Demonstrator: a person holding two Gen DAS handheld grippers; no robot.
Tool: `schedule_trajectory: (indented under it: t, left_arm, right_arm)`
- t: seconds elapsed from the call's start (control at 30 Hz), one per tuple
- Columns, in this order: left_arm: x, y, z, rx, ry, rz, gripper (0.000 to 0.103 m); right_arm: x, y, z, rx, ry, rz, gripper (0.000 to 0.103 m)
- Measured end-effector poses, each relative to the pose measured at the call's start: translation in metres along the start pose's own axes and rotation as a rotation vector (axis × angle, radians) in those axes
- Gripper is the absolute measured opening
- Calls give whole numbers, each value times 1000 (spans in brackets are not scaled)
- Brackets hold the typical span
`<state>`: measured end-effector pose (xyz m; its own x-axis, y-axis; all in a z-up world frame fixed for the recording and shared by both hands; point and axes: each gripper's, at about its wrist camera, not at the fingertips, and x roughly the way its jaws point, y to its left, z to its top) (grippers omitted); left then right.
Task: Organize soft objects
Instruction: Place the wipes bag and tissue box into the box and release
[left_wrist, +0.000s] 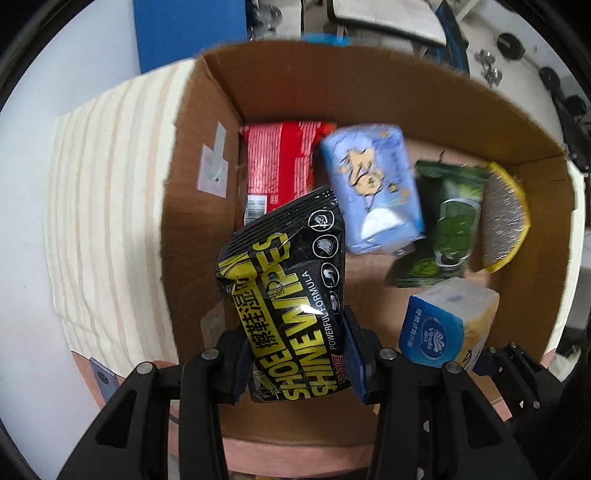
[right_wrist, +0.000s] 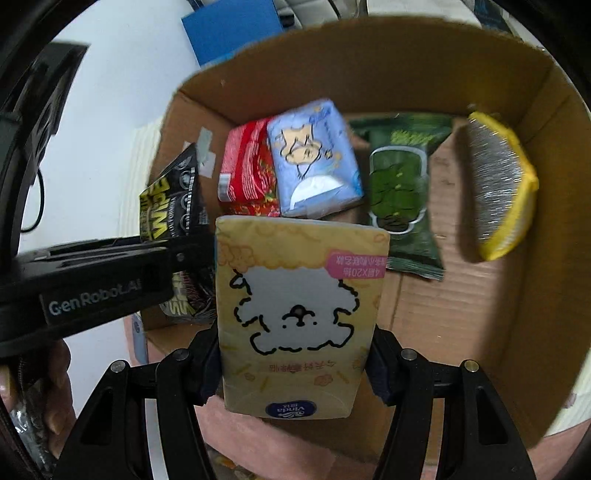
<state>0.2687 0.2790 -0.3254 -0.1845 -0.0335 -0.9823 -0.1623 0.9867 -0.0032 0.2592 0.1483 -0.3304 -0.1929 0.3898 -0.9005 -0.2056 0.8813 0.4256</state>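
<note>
My left gripper (left_wrist: 295, 354) is shut on a black and yellow shoe wipes pack (left_wrist: 288, 295), which hangs over the near left part of an open cardboard box (left_wrist: 332, 70). My right gripper (right_wrist: 295, 362) is shut on a yellow tissue pack with a white dog drawing (right_wrist: 301, 314), also over the box (right_wrist: 461, 314); the left wrist view shows this pack (left_wrist: 447, 325) at lower right. The wipes pack (right_wrist: 173, 203) and left gripper body show at the right wrist view's left. Inside the box lie a red pack (left_wrist: 280, 162), a blue tissue pack (left_wrist: 373, 188), a green wipes pack (left_wrist: 447, 218) and a yellow-rimmed sponge (left_wrist: 504, 218).
The box stands on a pale striped cloth (left_wrist: 110, 206) over a white surface. A blue board (left_wrist: 188, 33) and dark clutter stand beyond the box's far wall. A hand (right_wrist: 55, 376) grips the left tool at the lower left of the right wrist view. Bare cardboard floor (right_wrist: 454, 306) shows at the box's right.
</note>
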Motion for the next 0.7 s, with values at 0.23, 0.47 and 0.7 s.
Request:
schedule_trajectory:
  t: [0.23,0.47,0.7]
  left_arm:
    - [34,-8,3,57,126,38,43]
    - [28,-4,1,30,89,35,49]
    - [5,-11,-10,34,16,48,86]
  right_arm:
    - [34,4,9,-19,53,-26,67]
    - [45,4,12,-20,76,-61,96]
    - [28,-1,5,-25,59,-116,103]
